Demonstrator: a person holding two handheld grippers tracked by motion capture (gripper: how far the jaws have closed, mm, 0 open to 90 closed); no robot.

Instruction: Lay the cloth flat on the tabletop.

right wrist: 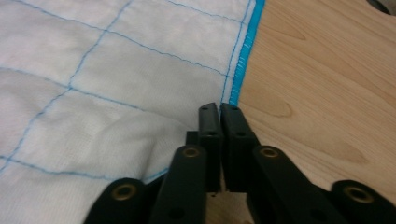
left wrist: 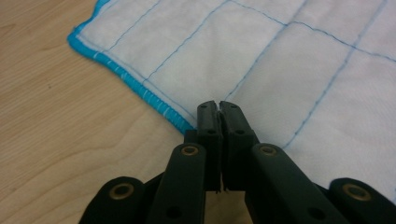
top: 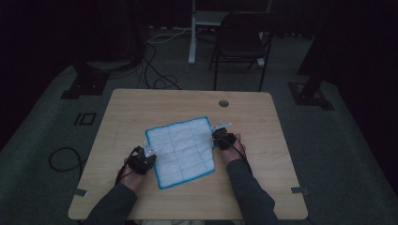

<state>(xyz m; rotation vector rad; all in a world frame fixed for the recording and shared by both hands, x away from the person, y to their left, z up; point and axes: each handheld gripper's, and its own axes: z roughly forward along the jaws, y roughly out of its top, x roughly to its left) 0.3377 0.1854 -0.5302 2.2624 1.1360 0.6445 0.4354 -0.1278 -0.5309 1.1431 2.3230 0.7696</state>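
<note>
A white cloth [top: 182, 150] with a bright blue hem and blue grid stitching lies spread flat in the middle of the wooden table [top: 141, 105]. My left gripper [top: 149, 151] sits at the cloth's left edge. Its jaws are shut, and the blue hem [left wrist: 140, 88] runs in under their tips [left wrist: 218, 106]. My right gripper [top: 218, 132] is at the cloth's right edge, jaws shut on the hem [right wrist: 243, 56], with the cloth [right wrist: 116, 84] slightly puckered beside them. Both grippers rest low on the table.
A round cable hole [top: 224, 103] lies in the table behind the cloth. Bare wood surrounds the cloth on all sides. Beyond the table are a dark chair [top: 241, 44], a white stand leg [top: 192, 33] and cables on the floor [top: 157, 70].
</note>
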